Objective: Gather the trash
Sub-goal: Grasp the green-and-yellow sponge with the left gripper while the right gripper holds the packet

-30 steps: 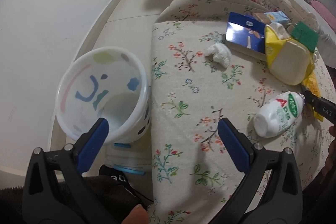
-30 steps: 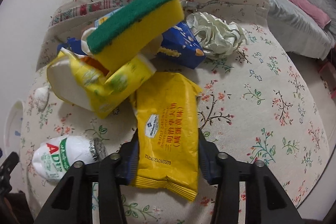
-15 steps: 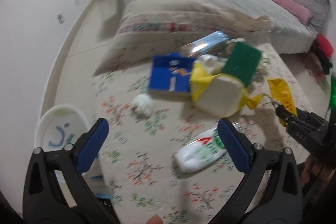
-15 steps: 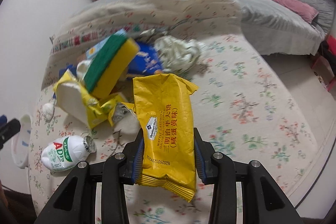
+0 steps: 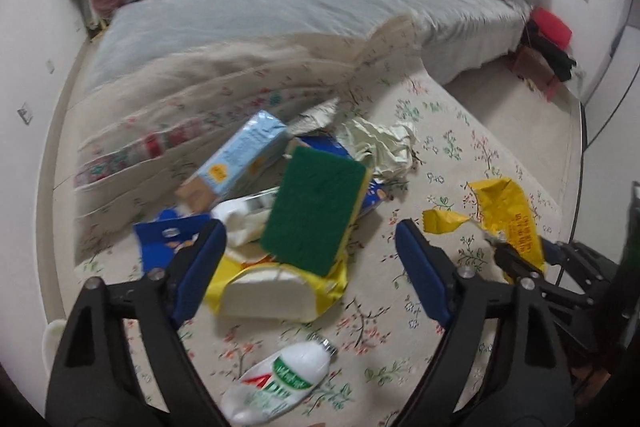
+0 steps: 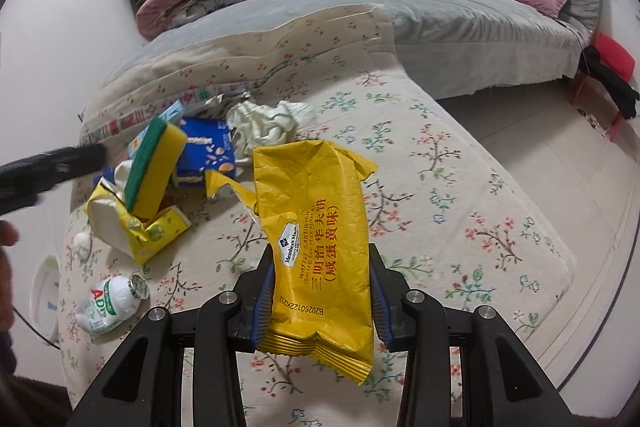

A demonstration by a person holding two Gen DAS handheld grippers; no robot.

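Your right gripper (image 6: 318, 291) is clamped on the wrapper (image 6: 320, 239), long axis running straight out from the jaws, lifted off the cloth (image 6: 420, 187); your left gripper (image 5: 310, 263) gapes empty over the sponge (image 5: 314, 211); the bin (image 6: 44, 291) lies far left.

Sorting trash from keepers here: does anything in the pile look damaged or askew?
The yellow snack wrapper in the right claw is torn open at its top. The green-and-yellow sponge leans tilted on the torn yellow tissue pack.

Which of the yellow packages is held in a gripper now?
The yellow waffle wrapper, clamped in the right gripper; the yellow tissue pack lies under the sponge.
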